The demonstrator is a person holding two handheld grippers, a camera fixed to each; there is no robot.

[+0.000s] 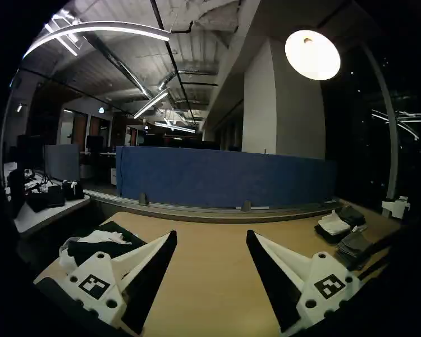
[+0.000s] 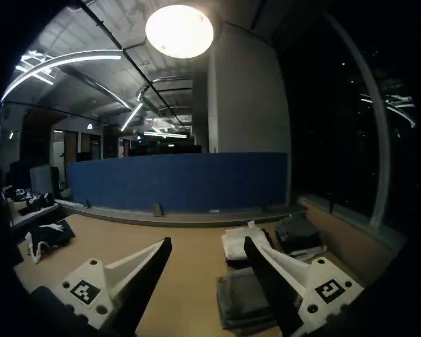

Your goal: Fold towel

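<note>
My left gripper (image 1: pixel 211 241) is open above the wooden table (image 1: pixel 210 269), with nothing between its fingers. A crumpled pile of dark and white cloth (image 1: pixel 101 240) lies at the table's left, beside the left finger. Folded towels (image 1: pixel 345 230) are stacked at the far right. My right gripper (image 2: pixel 206 247) is open too, and holds nothing. Just past its right finger lie a folded grey towel (image 2: pixel 241 297), a white folded towel (image 2: pixel 238 242) and a dark folded one (image 2: pixel 297 231). The crumpled cloth pile (image 2: pixel 47 235) sits far left in the right gripper view.
A blue divider panel (image 1: pixel 222 177) runs along the table's far edge. A neighbouring desk (image 1: pixel 42 202) with dark items stands to the left. Dark windows (image 2: pixel 351 140) and a pillar (image 2: pixel 247 101) are to the right.
</note>
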